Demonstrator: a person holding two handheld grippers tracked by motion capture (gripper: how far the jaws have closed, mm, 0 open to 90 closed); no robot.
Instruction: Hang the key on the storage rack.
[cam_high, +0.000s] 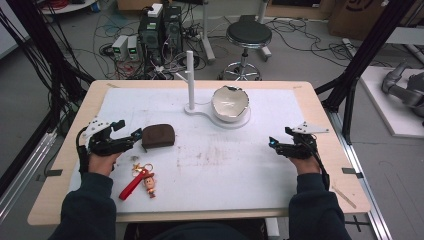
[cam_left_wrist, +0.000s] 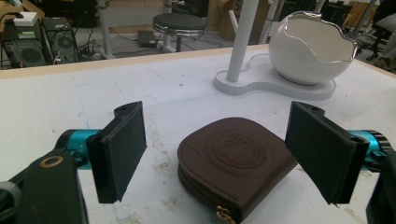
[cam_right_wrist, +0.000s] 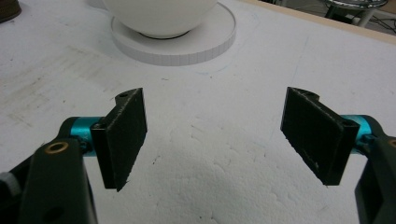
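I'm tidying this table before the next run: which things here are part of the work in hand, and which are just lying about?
In hand:
- brown zip pouch, lying between the open fingers of the left gripper

Lying about:
- keychain with red strap and doll figure
- white eggshell-shaped bowl on its stand
- white stand post
- right gripper, open over bare table

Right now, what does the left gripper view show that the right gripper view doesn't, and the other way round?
Left gripper view alone: the brown zip pouch lying between the open left gripper, untouched, and the white post on the stand.
Right gripper view alone: the right gripper, open over bare white foam.
Both: the white bowl on its round base, and the foam-covered table.
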